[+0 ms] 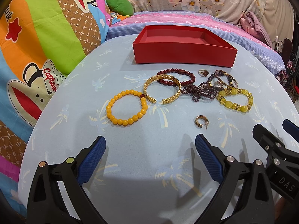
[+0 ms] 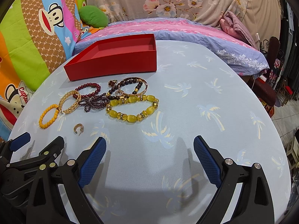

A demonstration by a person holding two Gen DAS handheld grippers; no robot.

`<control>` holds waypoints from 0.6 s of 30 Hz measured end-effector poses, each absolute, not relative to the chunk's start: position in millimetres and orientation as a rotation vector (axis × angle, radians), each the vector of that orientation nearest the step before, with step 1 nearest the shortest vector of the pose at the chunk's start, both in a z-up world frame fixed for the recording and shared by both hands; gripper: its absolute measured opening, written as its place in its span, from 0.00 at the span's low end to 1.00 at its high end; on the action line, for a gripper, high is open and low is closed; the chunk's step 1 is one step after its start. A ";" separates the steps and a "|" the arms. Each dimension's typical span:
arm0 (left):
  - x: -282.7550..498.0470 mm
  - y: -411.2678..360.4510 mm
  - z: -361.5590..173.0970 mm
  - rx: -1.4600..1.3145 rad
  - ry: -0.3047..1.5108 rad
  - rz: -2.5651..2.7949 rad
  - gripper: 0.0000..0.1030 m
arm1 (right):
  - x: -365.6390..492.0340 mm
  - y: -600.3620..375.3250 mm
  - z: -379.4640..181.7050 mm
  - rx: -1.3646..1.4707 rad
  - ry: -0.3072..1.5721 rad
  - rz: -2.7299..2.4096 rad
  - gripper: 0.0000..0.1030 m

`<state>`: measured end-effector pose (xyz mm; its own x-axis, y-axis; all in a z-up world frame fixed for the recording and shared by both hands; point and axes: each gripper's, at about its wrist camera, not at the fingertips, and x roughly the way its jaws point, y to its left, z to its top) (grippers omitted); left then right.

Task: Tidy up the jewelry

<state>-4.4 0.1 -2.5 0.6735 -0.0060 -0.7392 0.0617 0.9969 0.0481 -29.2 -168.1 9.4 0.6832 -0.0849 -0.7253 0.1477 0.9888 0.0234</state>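
Note:
An empty red box (image 1: 184, 55) (image 2: 112, 67) stands at the far side of the round table. In front of it lie an orange bead bracelet (image 1: 127, 110) (image 2: 49, 115), a gold cuff (image 1: 161, 88) (image 2: 70, 102), a dark red bead bracelet (image 1: 175, 76) (image 2: 87, 91), a tangled purple bead string (image 1: 201, 91) (image 2: 93, 102), a yellow stone bracelet (image 1: 235, 99) (image 2: 132, 107), thin bangles (image 1: 226, 78) (image 2: 133, 86), a flower ring (image 1: 203, 73) (image 2: 112, 83) and a gold hoop earring (image 1: 200, 122) (image 2: 78, 128). My left gripper (image 1: 150, 156) and right gripper (image 2: 149, 158) are open, empty, near the front edge.
The table has a light blue palm-print cloth (image 1: 130, 168) (image 2: 205, 102). A bed with a pink and purple sheet (image 1: 186, 18) and cartoon-print bedding (image 1: 37, 46) lies behind and to the left. The right gripper's body shows at the left wrist view's right edge (image 1: 276, 149).

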 end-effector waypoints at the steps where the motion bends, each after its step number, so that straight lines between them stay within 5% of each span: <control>1: -4.3 0.2 -2.4 0.071 0.832 -0.038 0.89 | -29.2 -168.1 9.4 0.082 0.809 -0.130 0.88; 18: -3.7 0.4 -3.4 0.072 0.833 -0.037 0.89 | -29.3 -168.0 9.2 0.082 0.807 -0.131 0.88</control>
